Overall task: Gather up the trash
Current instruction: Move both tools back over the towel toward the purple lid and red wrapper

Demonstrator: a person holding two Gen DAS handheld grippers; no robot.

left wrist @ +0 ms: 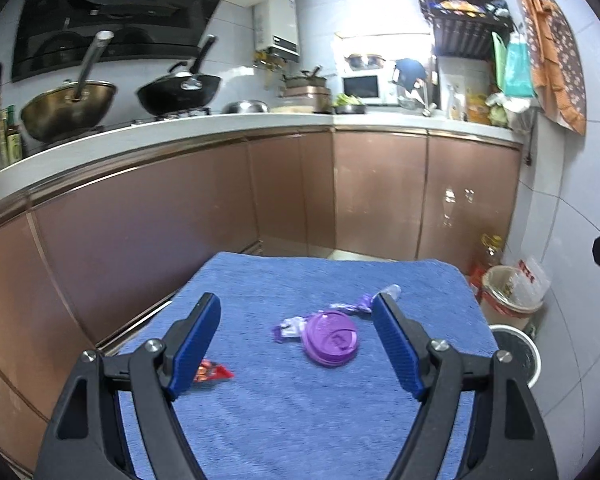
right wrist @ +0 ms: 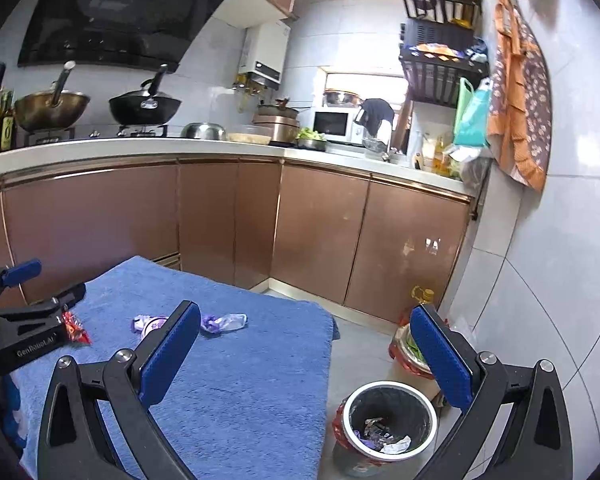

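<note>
While both claws were held apart and empty, left claw [left wrist: 296, 316] above a purple lid [left wrist: 330, 338], right claw [right wrist: 306, 326] beside the bin [right wrist: 392, 420].

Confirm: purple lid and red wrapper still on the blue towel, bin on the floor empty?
Not empty. The right wrist view shows wrappers lying in the bin. The purple lid and red wrapper do sit on the blue towel.
</note>
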